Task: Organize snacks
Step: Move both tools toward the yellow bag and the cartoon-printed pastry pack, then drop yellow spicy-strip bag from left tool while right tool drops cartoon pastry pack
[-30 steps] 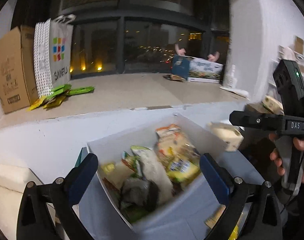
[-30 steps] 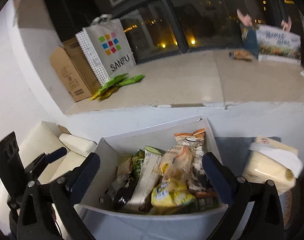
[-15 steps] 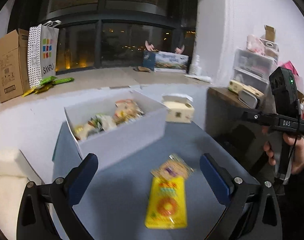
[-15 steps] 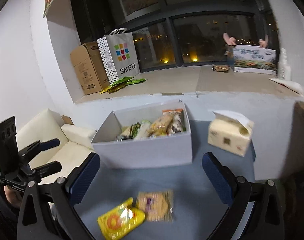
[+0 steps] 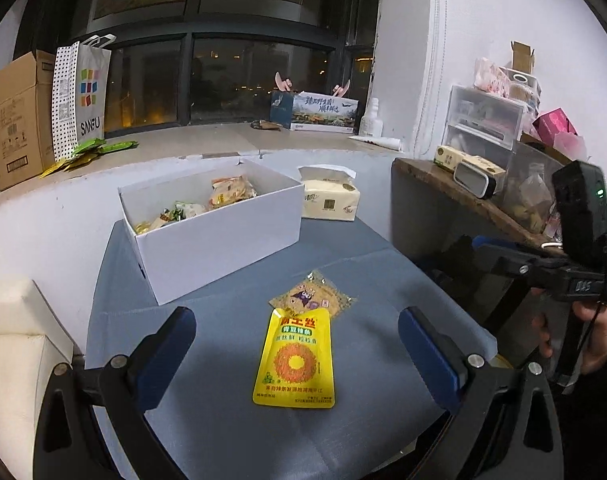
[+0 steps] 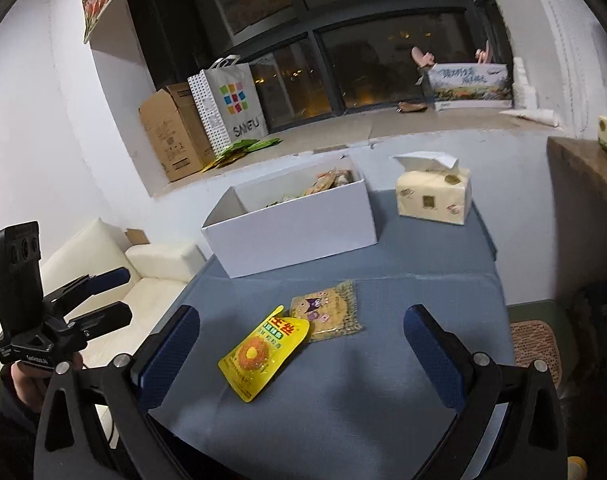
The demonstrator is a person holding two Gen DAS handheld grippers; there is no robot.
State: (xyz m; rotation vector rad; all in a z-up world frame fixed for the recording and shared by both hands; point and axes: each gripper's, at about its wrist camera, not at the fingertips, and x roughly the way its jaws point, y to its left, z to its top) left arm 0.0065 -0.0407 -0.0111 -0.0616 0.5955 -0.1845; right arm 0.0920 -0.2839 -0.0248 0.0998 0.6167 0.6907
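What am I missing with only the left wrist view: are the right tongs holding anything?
Observer: No. The right wrist view shows the right tongs open and empty above the table.
Operator: And the left tongs, seen from outside?
Observer: The left tongs are open and empty, off the table's left side, in front of the sofa.
Operator: Anything low down past the table's right edge?
Observer: A brown woven pad sits there, below table height.

Left gripper [image 5: 297, 354], jaws spread, hovering over yellow snack pouch [image 5: 294, 360] lying flat on blue table [image 5: 207, 420], overlapping tan cracker packet [image 5: 312, 297]; white box [image 5: 219, 240] sitting behind.
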